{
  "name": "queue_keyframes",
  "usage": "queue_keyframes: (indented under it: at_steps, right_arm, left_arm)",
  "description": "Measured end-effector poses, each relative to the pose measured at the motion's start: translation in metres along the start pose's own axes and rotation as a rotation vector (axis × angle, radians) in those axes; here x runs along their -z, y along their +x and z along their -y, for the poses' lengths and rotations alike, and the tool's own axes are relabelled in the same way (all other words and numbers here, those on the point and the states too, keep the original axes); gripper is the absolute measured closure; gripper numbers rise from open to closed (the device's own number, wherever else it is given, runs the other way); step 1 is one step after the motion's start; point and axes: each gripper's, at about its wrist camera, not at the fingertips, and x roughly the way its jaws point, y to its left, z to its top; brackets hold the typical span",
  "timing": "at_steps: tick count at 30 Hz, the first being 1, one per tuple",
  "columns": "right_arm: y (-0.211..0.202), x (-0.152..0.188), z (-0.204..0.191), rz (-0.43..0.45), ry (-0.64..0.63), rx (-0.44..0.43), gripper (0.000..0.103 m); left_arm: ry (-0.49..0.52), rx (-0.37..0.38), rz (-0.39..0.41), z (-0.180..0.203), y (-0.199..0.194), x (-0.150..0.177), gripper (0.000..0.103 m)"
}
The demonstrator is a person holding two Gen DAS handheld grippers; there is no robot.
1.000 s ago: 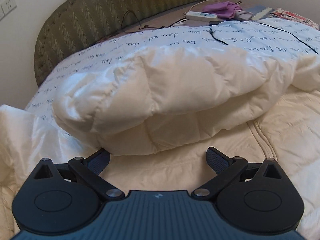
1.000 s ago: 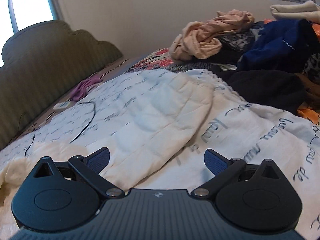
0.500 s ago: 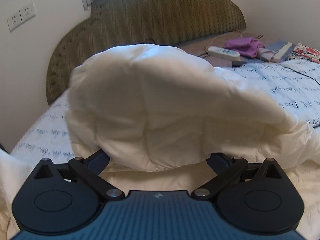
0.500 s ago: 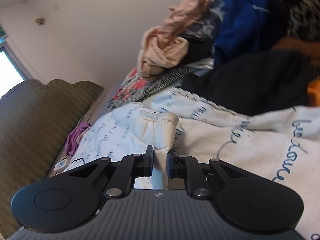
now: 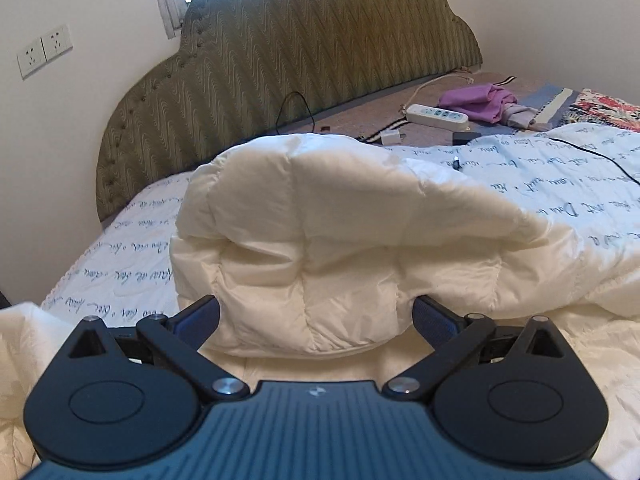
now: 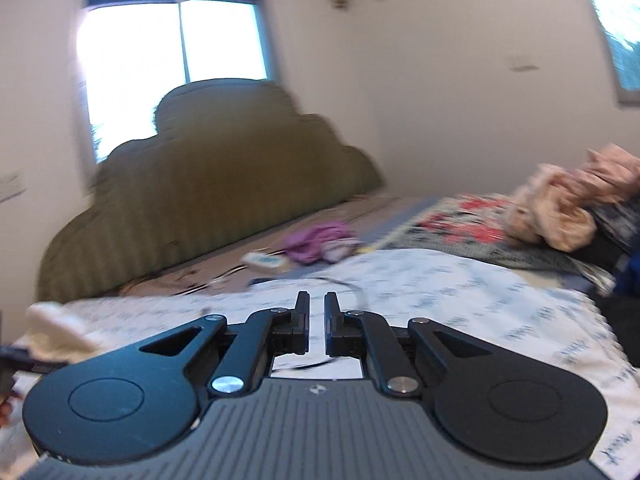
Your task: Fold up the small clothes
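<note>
A cream quilted puffer garment (image 5: 340, 248) lies on the bed, with a folded-over hump right in front of my left gripper (image 5: 316, 314). The left jaws stand wide open, one on each side of the garment's near fold, not closed on it. In the blurred right wrist view my right gripper (image 6: 317, 322) has its jaws nearly together with a thin gap, held above the script-printed sheet (image 6: 460, 292); no cloth shows between them. A bit of the cream garment (image 6: 56, 330) shows at the far left.
A green padded headboard (image 5: 312, 52) backs the bed. Near it lie a white power strip (image 5: 436, 114), a purple cloth (image 5: 476, 100) and black cables (image 5: 592, 156). A pile of clothes (image 6: 576, 212) sits at the right of the bed. The window (image 6: 172, 52) is behind the headboard.
My right gripper, shut on a cream sleeve fold half a second ago, has swung up and now shows no cloth. The garment's hump has settled lower before the left gripper.
</note>
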Motion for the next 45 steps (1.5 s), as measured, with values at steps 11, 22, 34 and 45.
queue_keyframes:
  at_steps: [11,22,34,45]
  right_arm:
    - [0.003,0.067,-0.083,-0.256,-0.118,-0.160,0.086]
    - [-0.001,0.088,0.023,-0.079,-0.444,0.482,0.021]
    - [0.079,0.083,0.085,-0.252,-0.316,0.527,0.086]
    - [0.005,-0.003,-0.003,0.039,-0.241,0.308,0.091]
  left_arm:
    - [0.035,0.170,-0.068,-0.008,-0.086,0.082,0.000]
    - [0.114,0.152,-0.029,0.026,-0.093,0.154,0.000]
    - [0.098,0.146,0.048,0.030,-0.090,0.169,0.000]
    - [0.040,0.178,0.039,0.022,-0.089,0.169,0.000]
